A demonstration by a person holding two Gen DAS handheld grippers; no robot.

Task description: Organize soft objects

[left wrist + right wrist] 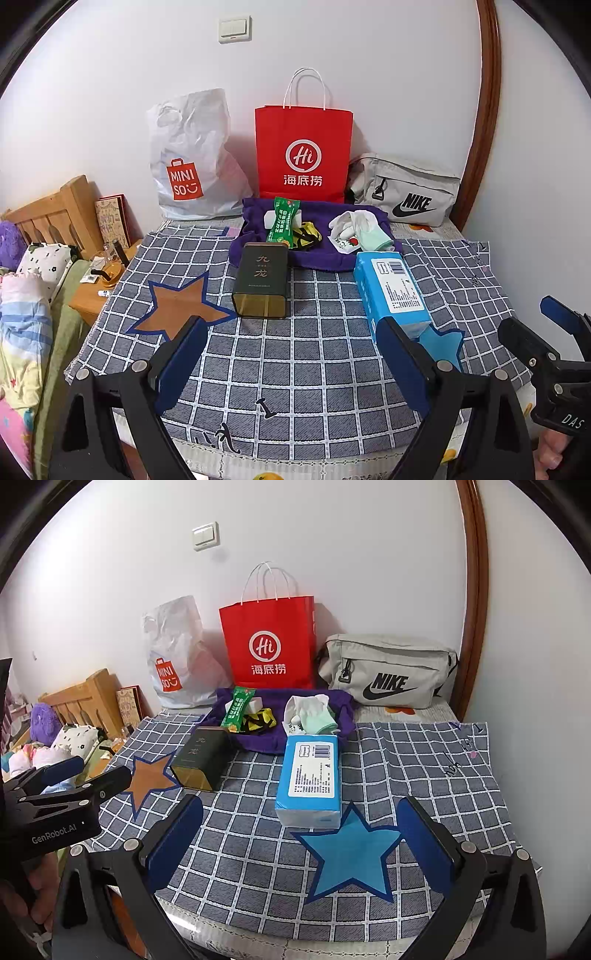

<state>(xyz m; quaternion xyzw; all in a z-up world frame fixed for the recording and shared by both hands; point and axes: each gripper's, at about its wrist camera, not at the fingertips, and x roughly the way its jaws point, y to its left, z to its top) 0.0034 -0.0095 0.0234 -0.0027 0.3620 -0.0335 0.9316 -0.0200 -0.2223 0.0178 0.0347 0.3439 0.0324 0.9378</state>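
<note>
Grippers both tilted down over checked cloth (295, 354), nothing between jaws. L gripper (291, 354) wide open, aimed at dark tin (261, 281); R gripper (301, 836) wide open too, blue star patch (352, 853) between its fingers. Blue tissue pack (310, 775) lies flat mid-cloth just past that star, long axis running away from cams toward wall. Purple towel (325, 258) behind it holds white glove (360, 221), green snack pack (282, 223). Red paper bag (303, 155) upright at wall.
</note>
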